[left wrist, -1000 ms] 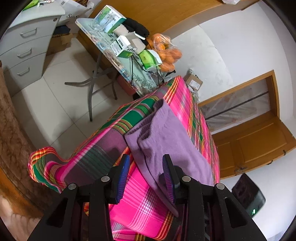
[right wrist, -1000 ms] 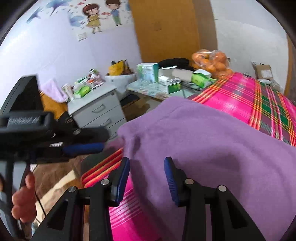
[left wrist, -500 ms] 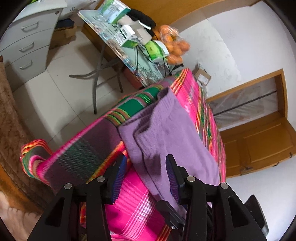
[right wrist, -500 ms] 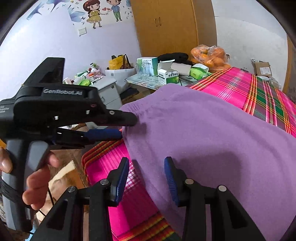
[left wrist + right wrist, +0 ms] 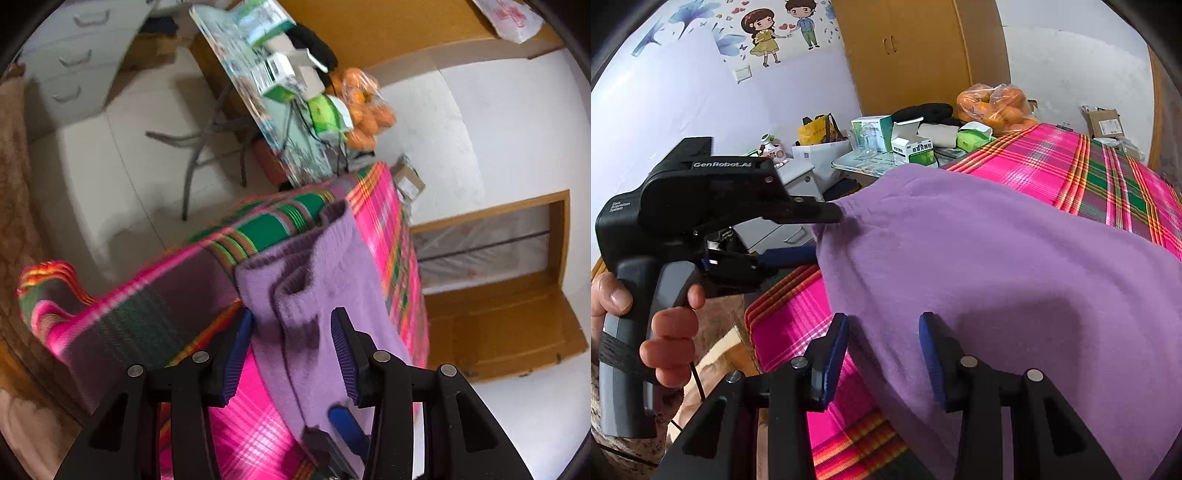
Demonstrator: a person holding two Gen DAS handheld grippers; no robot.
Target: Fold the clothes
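Your purple garment [image 5: 979,266] lies on the pink plaid cloth [image 5: 1108,177] that covers the work surface, with its near edge running off toward you. In the left wrist view it reads as a long strip with 2 ribbed cuffs [image 5: 295,284] lying side by side, so at least 1 lengthwise fold looks done; I judge the crosswise folds are left, and nothing shows a finished, compact bundle yet.

Your left gripper [image 5: 291,354] has its jaws spread, straddling the garment's corner just below the cuffs. In the right wrist view 1 finger sits above the fabric edge and the other below it, not yet pressed together. Your right gripper [image 5: 882,354] is also spread wide, its jaws standing over the near edge of the garment with fabric between them but not pinched. Your hand [image 5: 665,325] wraps the left gripper's grey handle.

The plaid cloth drapes over the surface's corner and hangs in a loose fold toward the pale tiled floor [image 5: 122,155]. Beyond it a folding table [image 5: 236,85] carries medicine boxes [image 5: 912,147] and a bag of oranges [image 5: 997,107]. A grey drawer unit [image 5: 74,59], a wooden wardrobe [image 5: 916,51] and a cartoon wall sticker [image 5: 768,33] fill the rest of the room
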